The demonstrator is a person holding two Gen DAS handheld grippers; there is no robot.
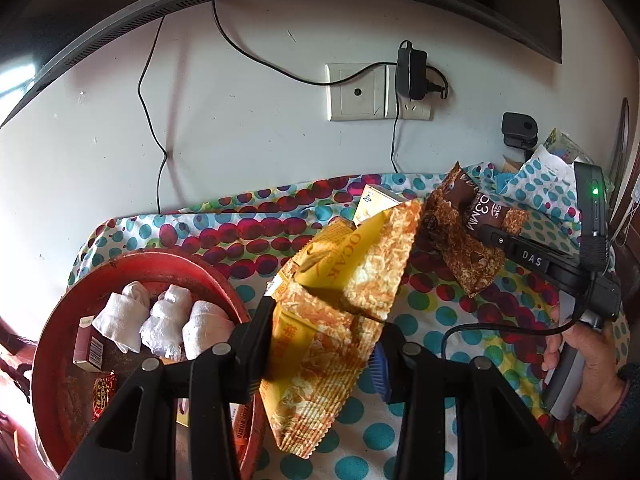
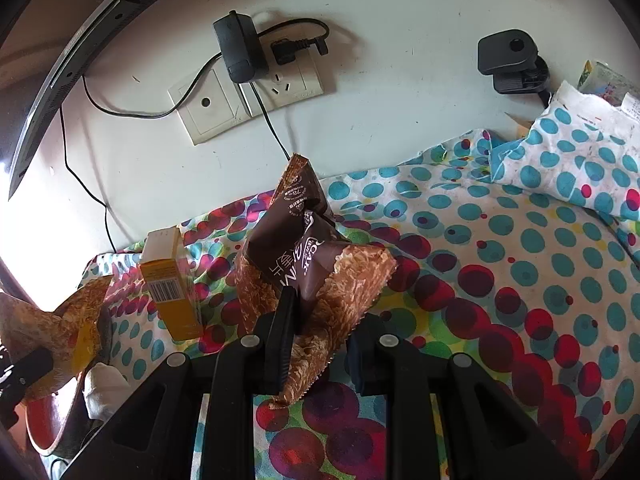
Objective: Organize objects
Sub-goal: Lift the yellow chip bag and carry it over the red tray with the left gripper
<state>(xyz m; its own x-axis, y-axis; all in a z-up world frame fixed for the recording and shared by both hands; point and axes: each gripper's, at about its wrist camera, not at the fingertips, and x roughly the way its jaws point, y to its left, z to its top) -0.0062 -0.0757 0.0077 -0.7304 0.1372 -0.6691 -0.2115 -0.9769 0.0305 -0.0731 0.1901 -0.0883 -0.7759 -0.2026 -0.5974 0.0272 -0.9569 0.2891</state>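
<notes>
Two snack packets are lifted, none binned: left tongs [image 1: 324, 336] clamp the yellow crinkled wafer packet [image 1: 340, 280] beside the red round tray [image 1: 168, 264]; right tongs [image 2: 320, 340] clamp the brown crinkled wafer packet [image 2: 312, 272] above the spotted tabletop [image 2: 500, 280]. The small yellow carton [image 2: 172, 284] remains out, standing.

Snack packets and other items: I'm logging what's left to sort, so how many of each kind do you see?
Snack packets: 2, yellow in the left gripper, brown in the right gripper
Yellow boxes: 1
White bundles in red tray: 3
Total: 6
</notes>
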